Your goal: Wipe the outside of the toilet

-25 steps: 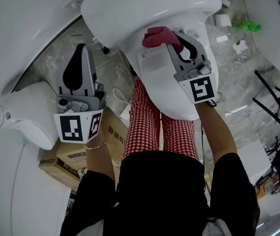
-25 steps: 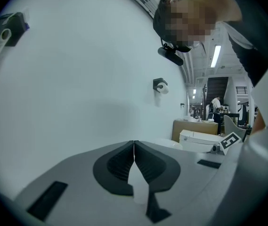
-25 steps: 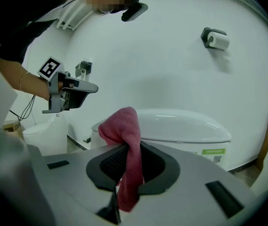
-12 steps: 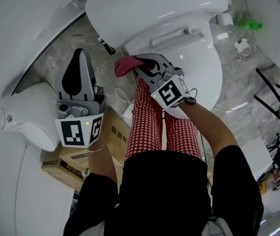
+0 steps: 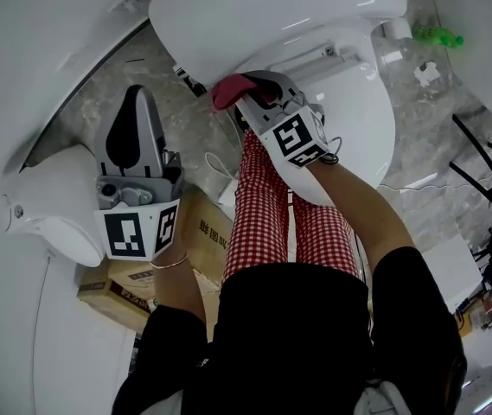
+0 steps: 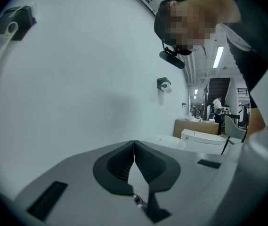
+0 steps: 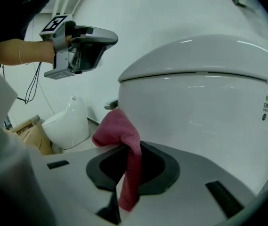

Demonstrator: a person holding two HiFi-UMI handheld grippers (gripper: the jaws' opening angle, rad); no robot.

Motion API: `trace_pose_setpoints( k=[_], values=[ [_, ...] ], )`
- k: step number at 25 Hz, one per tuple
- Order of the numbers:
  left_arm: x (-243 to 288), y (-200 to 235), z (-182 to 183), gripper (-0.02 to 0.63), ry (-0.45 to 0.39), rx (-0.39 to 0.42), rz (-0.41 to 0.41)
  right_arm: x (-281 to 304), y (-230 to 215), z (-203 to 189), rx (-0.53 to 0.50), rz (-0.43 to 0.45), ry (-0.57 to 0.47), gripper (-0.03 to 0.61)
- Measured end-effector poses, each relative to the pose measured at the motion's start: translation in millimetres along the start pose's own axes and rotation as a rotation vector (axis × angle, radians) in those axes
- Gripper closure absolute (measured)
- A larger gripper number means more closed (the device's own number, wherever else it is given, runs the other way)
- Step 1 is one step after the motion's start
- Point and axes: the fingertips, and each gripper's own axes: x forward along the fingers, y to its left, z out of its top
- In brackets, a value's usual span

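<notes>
Both of my grippers were raised. The left gripper hung idle, well apart from the toilet, its fingers pressed together on nothing. My right gripper had its fingers clamped on the pink cloth, whose bunched end sat at the toilet's side below the tank, touching or nearly so. Soft, light and floppy, it seemed best pinched mid-fold, leaving a wad to press on slick porcelain.

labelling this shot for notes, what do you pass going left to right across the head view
small white toilet → left gripper → pink cloth → green object
</notes>
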Motion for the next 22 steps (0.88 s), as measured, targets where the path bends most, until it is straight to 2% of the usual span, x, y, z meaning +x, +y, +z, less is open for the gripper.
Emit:
trace_pose_setpoints(
  k=[4,22],
  values=[
    [1.2,0.5,0.6,0.603,-0.006,-0.008,0.003,-0.4,-23.4,4.5,0.014,-0.053,-0.008,0.515],
    [8.4,-16.1,2.2,0.603,-0.012,-0.006,-0.031,-25.1,-84.6,-10.9,0.101,-0.182,-0.018,0.515]
  ],
)
